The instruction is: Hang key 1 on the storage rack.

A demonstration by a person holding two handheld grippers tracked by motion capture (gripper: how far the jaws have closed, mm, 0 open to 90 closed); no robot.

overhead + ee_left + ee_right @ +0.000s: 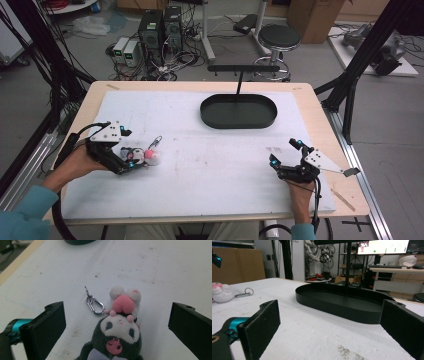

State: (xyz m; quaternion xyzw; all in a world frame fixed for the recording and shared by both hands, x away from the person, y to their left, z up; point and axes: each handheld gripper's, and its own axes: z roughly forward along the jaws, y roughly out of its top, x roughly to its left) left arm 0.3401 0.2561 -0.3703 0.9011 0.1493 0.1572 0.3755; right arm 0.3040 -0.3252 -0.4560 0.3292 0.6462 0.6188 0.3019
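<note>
A small plush toy [120, 337] with a dark body, white face and pink heart on its head lies on the white mat, head pointing away from me. Its metal clip [95, 305] lies just beyond on the mat. My left gripper [117, 312] is open, one jaw on each side of the toy, neither touching it. In the high view the left gripper [131, 150] sits at the left of the table with the plush toy [150, 157] at its tips. My right gripper [285, 152] rests open at the right, nothing between its jaws.
A black oval tray [239, 122] stands at the back centre of the mat, with a black T-shaped stand [243, 68] rising behind it. In the right gripper view the tray [324, 302] lies ahead, the toy [220, 292] far left.
</note>
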